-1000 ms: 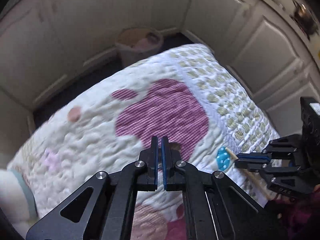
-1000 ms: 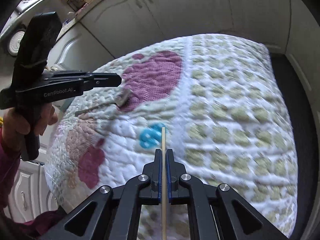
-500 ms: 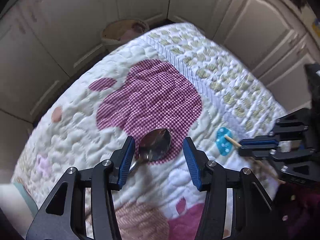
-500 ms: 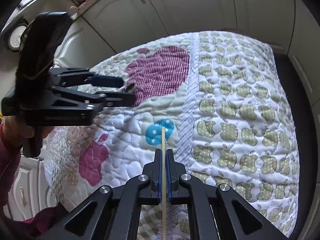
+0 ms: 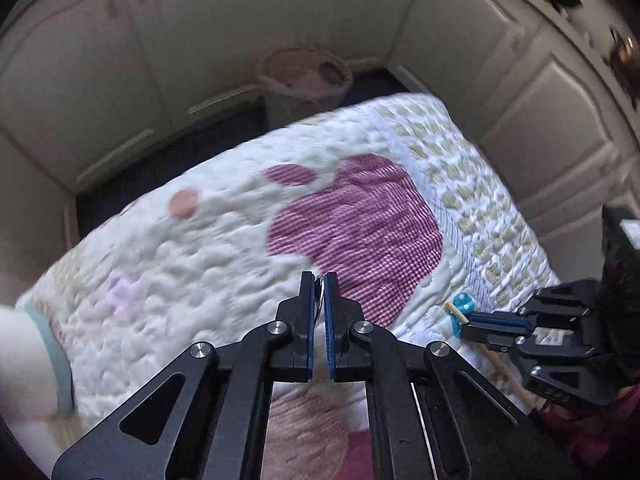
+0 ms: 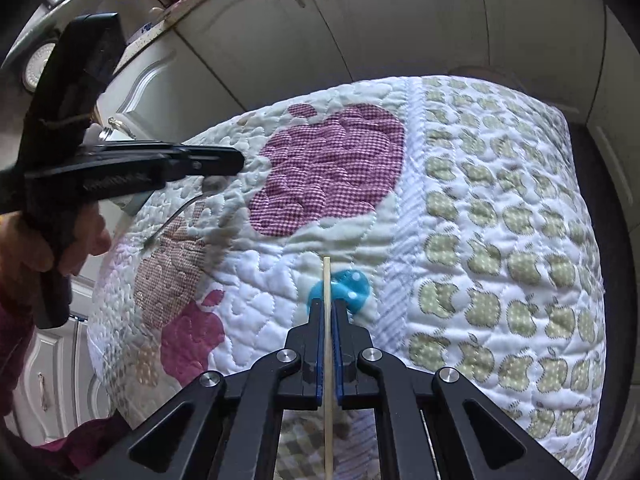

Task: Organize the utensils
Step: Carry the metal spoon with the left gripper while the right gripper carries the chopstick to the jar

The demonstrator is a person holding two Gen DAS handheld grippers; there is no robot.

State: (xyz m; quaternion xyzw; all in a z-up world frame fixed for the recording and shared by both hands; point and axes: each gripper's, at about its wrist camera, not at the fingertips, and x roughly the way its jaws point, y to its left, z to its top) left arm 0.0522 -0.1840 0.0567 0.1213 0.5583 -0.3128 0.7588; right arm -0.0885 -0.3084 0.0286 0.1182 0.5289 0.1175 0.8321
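Left wrist: left tongs point(image 5: 319, 280) pinched on a spoon point(image 5: 318, 300), only a metal sliver showing between the pads, above the quilt point(image 5: 208, 248). Right tongs point(image 5: 466, 326) at far right.

Right wrist: right tongs point(image 6: 328, 306) clamped on a chopstick point(image 6: 327, 280), its tip over a blue patch point(image 6: 352, 284). Spoon point(image 6: 212, 184) hangs off the quilt under the left tongs point(image 6: 236, 160).
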